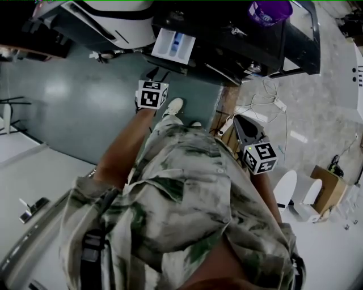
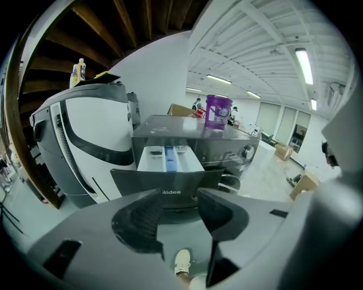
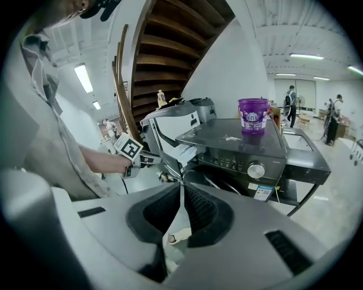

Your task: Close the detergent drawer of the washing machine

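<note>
The detergent drawer (image 1: 174,44) (image 2: 169,158) (image 3: 182,152) stands pulled out from the upper front of the dark washing machine (image 1: 227,54) (image 2: 224,144) (image 3: 244,148). It is at the end nearest the white appliance. Its white inside is open to view, with a blue compartment in the middle, and its dark front panel carries the maker's name.

The left claw (image 1: 153,75) (image 2: 178,198) (image 3: 148,160) is held just in front of that panel, pointing at it and slightly downward. Its jaws stand well apart with nothing between them, and no view shows them touching the drawer. Below it in its own view is the person's pale shoe (image 1: 173,106) (image 2: 182,261) on the grey floor.

The right claw (image 1: 239,122) (image 3: 181,207) hangs further back, off toward the machine's other end. Its ribbed pads are drawn together with only a thin sliver between them, and it grips nothing.

A purple tub (image 1: 269,10) (image 2: 218,111) (image 3: 253,115) sits upright on the washing machine's flat top. Just beside the washing machine stands the white-and-grey appliance (image 1: 108,20) (image 2: 85,141) (image 3: 170,122), with a bottle (image 2: 81,68) on top. A wooden staircase (image 2: 113,28) (image 3: 176,45) rises above it. White cables (image 1: 266,102) lie on the pale floor near the right claw, and a cardboard box (image 1: 326,190) sits further out.
</note>
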`<state>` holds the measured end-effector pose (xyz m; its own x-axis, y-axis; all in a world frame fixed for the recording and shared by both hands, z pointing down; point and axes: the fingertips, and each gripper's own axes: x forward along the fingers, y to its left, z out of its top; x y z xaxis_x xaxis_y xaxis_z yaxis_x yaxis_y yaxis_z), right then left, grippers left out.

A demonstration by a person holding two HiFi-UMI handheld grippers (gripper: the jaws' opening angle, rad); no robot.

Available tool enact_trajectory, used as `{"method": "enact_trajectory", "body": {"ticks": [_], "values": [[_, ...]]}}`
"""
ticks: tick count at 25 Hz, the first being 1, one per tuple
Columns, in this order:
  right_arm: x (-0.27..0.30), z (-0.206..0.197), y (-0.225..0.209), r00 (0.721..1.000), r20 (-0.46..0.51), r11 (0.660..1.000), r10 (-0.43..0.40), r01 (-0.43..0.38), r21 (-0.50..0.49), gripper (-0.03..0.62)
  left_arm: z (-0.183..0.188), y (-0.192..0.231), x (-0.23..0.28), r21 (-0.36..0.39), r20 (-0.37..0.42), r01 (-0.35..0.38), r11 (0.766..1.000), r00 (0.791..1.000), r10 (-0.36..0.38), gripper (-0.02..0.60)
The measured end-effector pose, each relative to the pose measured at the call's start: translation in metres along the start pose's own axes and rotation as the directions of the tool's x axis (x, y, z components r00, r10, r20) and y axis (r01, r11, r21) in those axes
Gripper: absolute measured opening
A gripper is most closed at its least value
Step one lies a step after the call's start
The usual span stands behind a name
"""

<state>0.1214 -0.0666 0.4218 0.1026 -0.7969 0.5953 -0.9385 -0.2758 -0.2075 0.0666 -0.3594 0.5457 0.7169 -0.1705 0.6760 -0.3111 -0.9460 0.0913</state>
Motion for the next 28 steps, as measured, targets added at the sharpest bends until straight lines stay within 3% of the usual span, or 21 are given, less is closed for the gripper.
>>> {"method": "enact_trajectory", "body": {"ticks": [6, 21, 28], "values": [[0.022, 0.022, -0.001, 1.000, -0.015, 1.000, -0.007, 0.007, 0.001, 0.043, 0.010, 0.016, 0.019, 0.010, -0.004, -0.007, 1.000, 1.000, 0.007, 0.190], [0.049, 0.029, -0.009, 0.998, -0.069, 1.000, -0.004, 0.004, 0.004, 0.043, 0.013, 0.028, 0.038, 0.019, -0.015, -0.056, 0.998, 0.998, 0.056, 0.205], [0.059, 0.046, -0.008, 0.999, -0.038, 1.000, 0.006, -0.006, -0.008, 0.043, 0.018, 0.030, 0.044, 0.015, -0.006, -0.071, 0.997, 0.997, 0.071, 0.209]]}}
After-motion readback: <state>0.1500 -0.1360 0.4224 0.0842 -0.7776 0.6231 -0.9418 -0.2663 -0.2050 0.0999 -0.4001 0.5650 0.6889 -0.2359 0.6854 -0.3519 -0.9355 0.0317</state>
